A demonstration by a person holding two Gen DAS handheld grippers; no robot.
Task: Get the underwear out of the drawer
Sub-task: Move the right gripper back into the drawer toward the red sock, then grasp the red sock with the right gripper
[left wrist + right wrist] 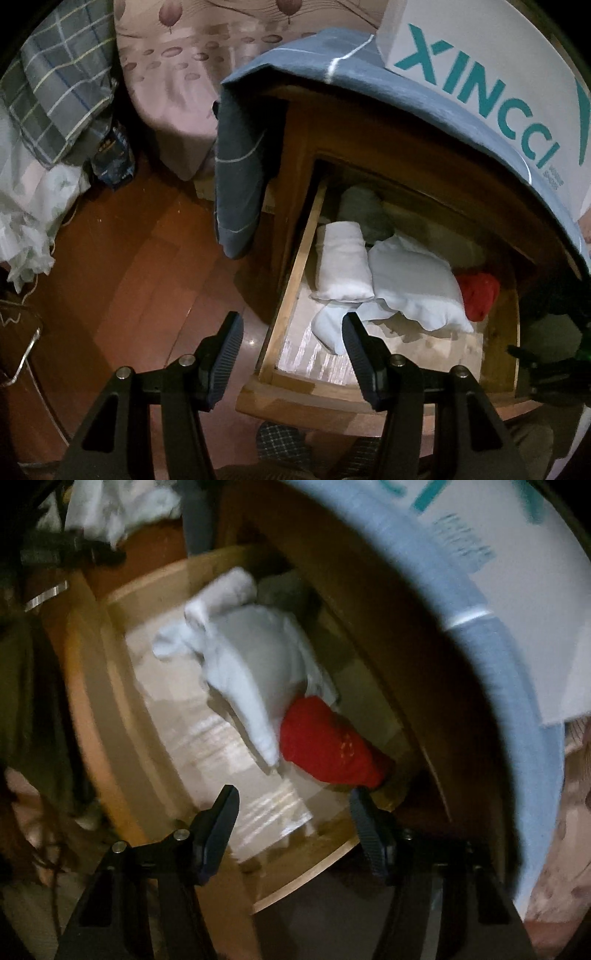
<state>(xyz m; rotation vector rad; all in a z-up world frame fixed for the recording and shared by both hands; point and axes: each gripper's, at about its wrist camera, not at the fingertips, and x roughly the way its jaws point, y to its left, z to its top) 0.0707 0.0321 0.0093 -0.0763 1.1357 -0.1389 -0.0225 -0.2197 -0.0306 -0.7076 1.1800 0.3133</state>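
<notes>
The wooden drawer (284, 295) of a nightstand stands pulled open. Inside lie a rolled white garment (343, 266), a larger folded white garment (413, 288), a red garment (478, 295) at the right and a grey one (364, 210) at the back. My left gripper (291, 332) is open and empty above the drawer's front left corner. In the blurred right wrist view the drawer (88, 716) shows the white pile (255, 668) and the red garment (328, 742). My right gripper (293, 805) is open and empty, just in front of the red garment.
A blue-grey cloth (240, 177) drapes over the nightstand top, with a white XINCCI box (487, 74) on it. A bed with patterned sheet (177, 74) and a plaid pillow (59, 81) stand at the left. Wooden floor (147, 280) lies left of the drawer.
</notes>
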